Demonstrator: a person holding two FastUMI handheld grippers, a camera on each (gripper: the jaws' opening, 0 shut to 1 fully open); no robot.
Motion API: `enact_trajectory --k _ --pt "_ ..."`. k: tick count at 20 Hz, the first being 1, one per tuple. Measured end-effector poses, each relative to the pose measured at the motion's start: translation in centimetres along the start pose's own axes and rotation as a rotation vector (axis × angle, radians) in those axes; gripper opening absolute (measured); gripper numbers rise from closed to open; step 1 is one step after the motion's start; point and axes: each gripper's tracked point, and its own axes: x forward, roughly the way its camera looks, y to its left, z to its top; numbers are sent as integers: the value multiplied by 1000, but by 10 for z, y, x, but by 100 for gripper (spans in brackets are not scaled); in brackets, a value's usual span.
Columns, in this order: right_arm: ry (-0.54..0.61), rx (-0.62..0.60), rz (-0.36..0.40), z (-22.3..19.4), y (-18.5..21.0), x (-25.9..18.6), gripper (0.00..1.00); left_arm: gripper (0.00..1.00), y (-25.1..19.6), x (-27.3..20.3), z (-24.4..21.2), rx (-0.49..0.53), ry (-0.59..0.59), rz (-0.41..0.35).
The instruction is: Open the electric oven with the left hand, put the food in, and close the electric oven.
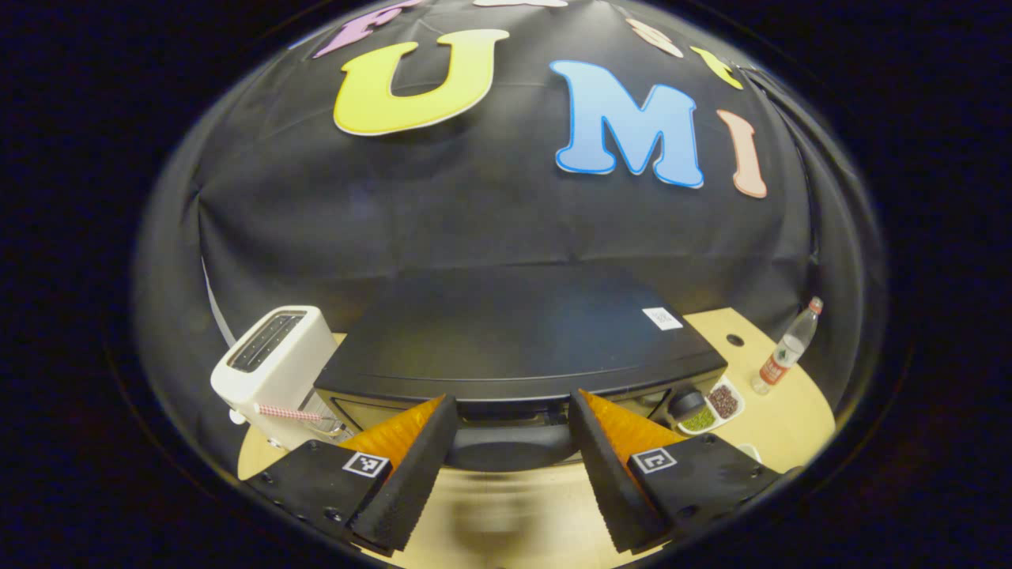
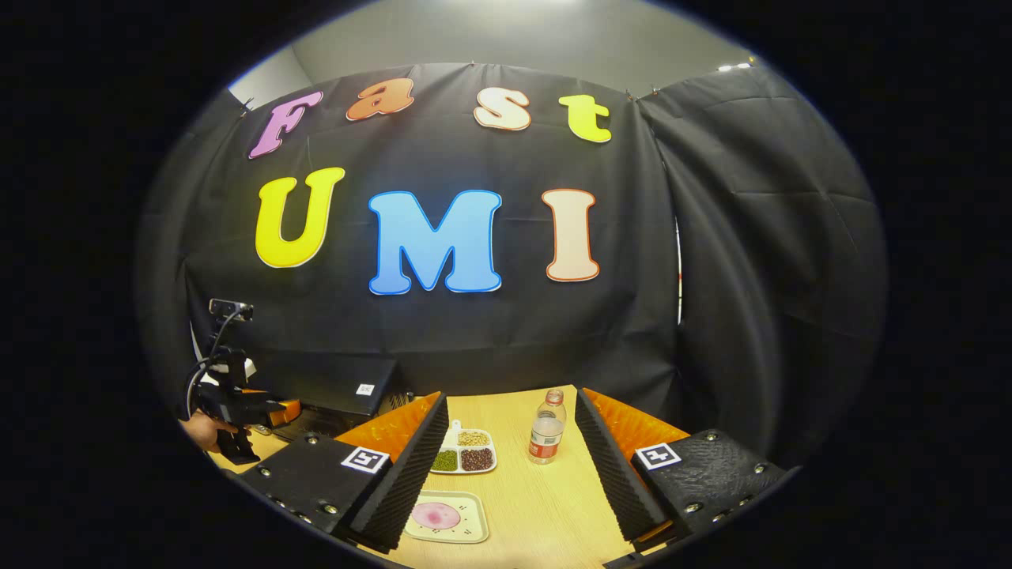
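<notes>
White two-slot toaster [image 1: 277, 359] stands upright at the table's left end, a red-and-white checked stick [image 1: 288, 412] lying across its front. Light wooden table [image 2: 545, 506]. Clear plastic water bottle [image 2: 546, 437], red label, upright near the back edge. Divided white dish [image 2: 463, 454] left of it: green, dark and tan beans in separate compartments. Black booth wall cloth [image 2: 474, 332] behind.

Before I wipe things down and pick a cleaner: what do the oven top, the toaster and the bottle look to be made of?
The oven top looks like dark painted sheet metal, satin, with a soft sheen. The toaster has a smooth white shell, probably plastic, though enamelled metal is possible. The bottle is clear and see-through, likely thin plastic, with a wrapped label.
</notes>
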Motion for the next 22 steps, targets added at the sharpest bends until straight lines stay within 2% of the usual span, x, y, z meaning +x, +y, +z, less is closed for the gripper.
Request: enact_trajectory --k 2,3,7,8,9,10,11,12,14,15,18,21,22 --pt "0 4 17 1 7 0 98 99 -2 -8 -7 -19 8 -7" --pt "-5 7 26 3 10 0 98 96 -2 -13 -10 -15 12 -9" --pt "-6 11 54 4 19 -1 98 99 -9 -30 -32 -18 30 -15" --pt "-8 14 60 7 21 -2 98 95 -9 -33 -35 -9 22 -11" --pt "-12 14 62 7 22 -2 98 96 -9 -38 -41 -5 24 -11" --pt "-13 12 65 8 24 -4 98 99 -10 -43 -45 -9 26 -11" --pt "-14 10 67 7 25 -4 93 95 -10 -46 -52 -15 34 -11" --pt "-13 10 69 8 25 -5 98 92 -11 -50 -57 -13 38 -12" --pt "-13 12 71 8 27 -7 98 99 -12 -58 -69 -1 48 -13" --pt "-12 10 73 7 28 -8 98 95 -12 -61 -76 -5 58 -13" --pt "-5 4 78 5 31 -12 98 99 -14 -69 -99 -4 91 -15" --pt "4 5 87 2 34 -16 98 92 -14 -77 -127 -6 140 -20" --pt "8 3 89 1 35 -16 98 99 -11 -80 -137 -16 157 -14"
